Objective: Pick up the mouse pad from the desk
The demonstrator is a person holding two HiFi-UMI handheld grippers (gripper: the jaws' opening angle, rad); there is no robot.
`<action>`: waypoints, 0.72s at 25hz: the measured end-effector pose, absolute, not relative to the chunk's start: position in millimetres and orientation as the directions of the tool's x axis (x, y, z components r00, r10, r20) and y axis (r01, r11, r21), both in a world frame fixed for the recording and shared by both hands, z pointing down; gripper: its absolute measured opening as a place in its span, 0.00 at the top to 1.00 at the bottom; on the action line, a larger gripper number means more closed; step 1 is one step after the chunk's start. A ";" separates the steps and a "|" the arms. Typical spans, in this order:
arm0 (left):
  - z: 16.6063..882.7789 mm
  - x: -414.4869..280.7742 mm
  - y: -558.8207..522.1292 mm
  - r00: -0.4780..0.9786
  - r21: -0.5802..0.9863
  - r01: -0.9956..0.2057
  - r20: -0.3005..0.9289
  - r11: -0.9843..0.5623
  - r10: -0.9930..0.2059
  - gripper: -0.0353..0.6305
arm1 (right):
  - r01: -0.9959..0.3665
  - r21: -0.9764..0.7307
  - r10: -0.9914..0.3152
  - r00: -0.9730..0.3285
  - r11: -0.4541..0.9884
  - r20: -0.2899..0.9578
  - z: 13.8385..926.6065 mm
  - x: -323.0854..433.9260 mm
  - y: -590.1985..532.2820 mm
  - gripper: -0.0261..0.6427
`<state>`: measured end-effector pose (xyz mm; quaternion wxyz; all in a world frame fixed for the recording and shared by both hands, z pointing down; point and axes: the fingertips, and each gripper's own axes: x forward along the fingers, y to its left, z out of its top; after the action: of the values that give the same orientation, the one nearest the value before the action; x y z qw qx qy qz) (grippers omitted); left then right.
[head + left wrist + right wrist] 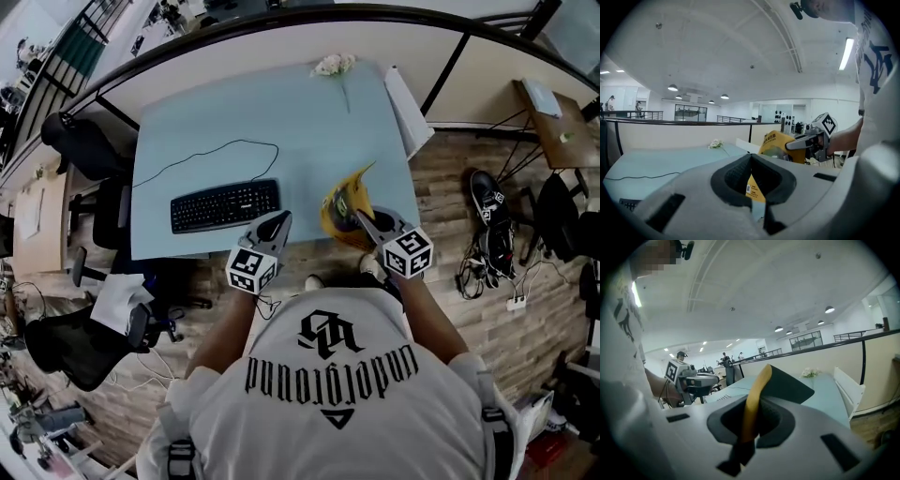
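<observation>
The mouse pad is yellow on top and dark underneath. It hangs curled above the front edge of the pale blue desk, clear of the surface. My right gripper is shut on its edge; in the right gripper view the pad stands up from between the pads. The left gripper view shows the same pad in the right gripper to my right. My left gripper hovers beside it near the desk's front edge, jaws together; a yellow labelled bit shows through the gap below its tips.
A black keyboard with a thin cable lies at the desk's front left. A white flower and a white board sit at the back right. Office chairs stand to the left; shoes and cables lie on the floor to the right.
</observation>
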<state>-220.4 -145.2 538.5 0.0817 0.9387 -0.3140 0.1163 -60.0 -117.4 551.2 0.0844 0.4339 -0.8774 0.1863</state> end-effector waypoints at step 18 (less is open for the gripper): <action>531.5 -197.8 -104.1 0.787 0.106 -0.601 0.255 -0.792 -0.562 0.94 | -0.790 -0.211 -0.738 -0.613 0.576 0.282 528.2 -37.4 -63.1 0.93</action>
<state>-197.8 -104.1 531.5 0.0911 0.9408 -0.3091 0.1057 -37.4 -63.1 528.2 0.0818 0.4321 -0.8838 0.1594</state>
